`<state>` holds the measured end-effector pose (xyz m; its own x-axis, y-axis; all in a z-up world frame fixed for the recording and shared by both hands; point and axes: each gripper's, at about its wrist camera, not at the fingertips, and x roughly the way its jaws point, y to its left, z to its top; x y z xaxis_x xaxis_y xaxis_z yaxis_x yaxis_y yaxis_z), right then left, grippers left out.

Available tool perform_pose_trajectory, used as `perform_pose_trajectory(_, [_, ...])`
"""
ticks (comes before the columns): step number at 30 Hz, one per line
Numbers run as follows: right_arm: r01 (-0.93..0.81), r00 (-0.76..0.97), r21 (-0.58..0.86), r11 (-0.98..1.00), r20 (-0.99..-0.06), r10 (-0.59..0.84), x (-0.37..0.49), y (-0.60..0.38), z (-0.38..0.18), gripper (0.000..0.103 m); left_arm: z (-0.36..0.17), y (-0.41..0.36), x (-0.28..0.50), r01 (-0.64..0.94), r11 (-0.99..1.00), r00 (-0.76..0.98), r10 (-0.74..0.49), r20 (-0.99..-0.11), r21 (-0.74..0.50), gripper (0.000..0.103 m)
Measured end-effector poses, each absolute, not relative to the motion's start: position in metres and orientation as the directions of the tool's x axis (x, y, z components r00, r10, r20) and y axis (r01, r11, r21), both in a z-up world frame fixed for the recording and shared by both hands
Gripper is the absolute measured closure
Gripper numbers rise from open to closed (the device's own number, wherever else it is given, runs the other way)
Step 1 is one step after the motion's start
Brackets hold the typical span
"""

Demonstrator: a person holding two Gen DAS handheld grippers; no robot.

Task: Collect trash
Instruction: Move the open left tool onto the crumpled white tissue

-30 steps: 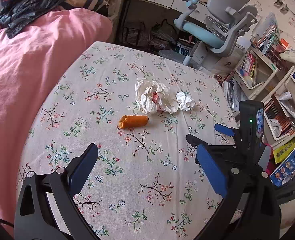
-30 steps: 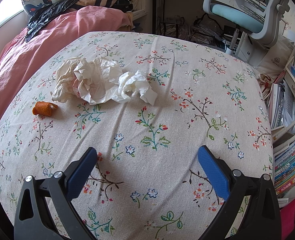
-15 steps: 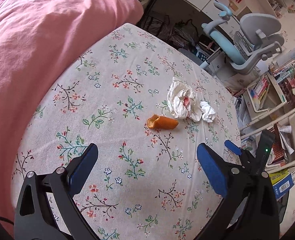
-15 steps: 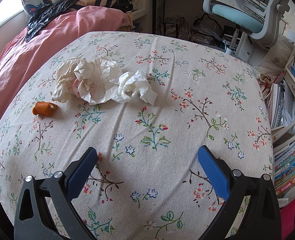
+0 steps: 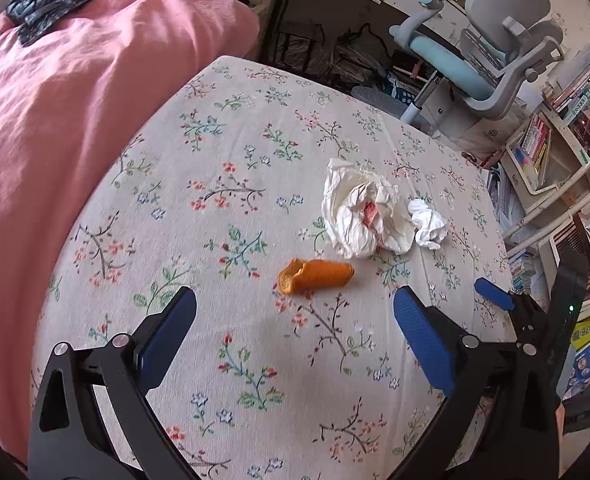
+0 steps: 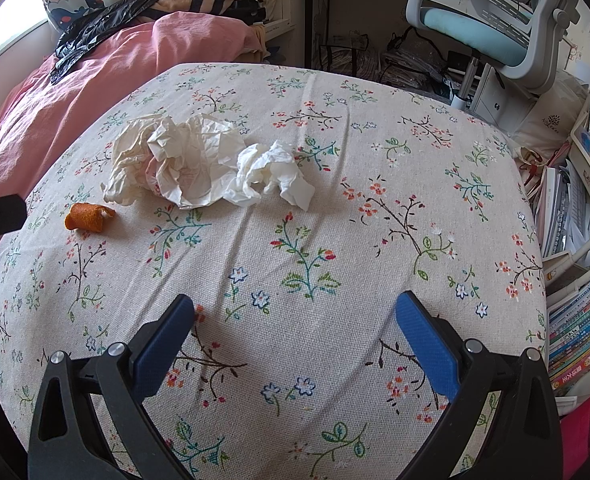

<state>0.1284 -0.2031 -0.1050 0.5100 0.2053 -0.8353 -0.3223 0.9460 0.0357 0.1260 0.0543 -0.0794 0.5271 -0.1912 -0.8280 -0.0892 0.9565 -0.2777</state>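
Grippers, left (image 5: 294,298) and right (image 6: 294,306), wide apart, empty; orange peel (image 5: 315,275) ahead; paper wad (image 5: 365,216) contents unclear.

Light: bright daylight from a window (image 6: 5,36) far left of the jaws
Shadows: soft, faint
Focus: sharp
Edges: strong fisheye bending, dark corners

The left wrist camera looked down along the left gripper (image 5: 294,312) from above the near left part of the floral tablecloth (image 5: 235,360), facing the desk chair (image 5: 495,56) at upper right. The right gripper (image 5: 495,300) showed at its right edge. The right wrist camera sat lower and nearer the cloth, behind the right gripper (image 6: 294,312). Both views shared the crumpled paper (image 5: 363,216) (image 6: 175,164), orange peel (image 5: 315,276) (image 6: 89,218) and pink bedding (image 5: 75,100) (image 6: 95,68).
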Motion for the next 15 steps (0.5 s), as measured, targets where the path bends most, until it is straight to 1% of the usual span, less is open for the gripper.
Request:
perform_pose_trajectory(6, [-0.322,0.51,0.036,0.946,-0.835,0.206,0.128,-0.203,-0.105,0.007,-0.09,0.036,0.167,-0.082,0.963,0.505,-0.182,-0.843,-0.257,0.008])
perform_pose_trajectory(9, [-0.322,0.51,0.035,0.946,-0.835,0.205,0.128,-0.203,-0.105,0.007,-0.094,0.021,0.184,-0.055,0.973,0.503,-0.168,-0.848,-0.225,0.008])
perform_pose_trajectory(15, [-0.311,0.512,0.034,0.95,-0.836,0.198,0.126,-0.202,-0.106,0.007,-0.095,0.0,0.196,-0.032,0.985,0.518,-0.127,-0.846,-0.168,0.008])
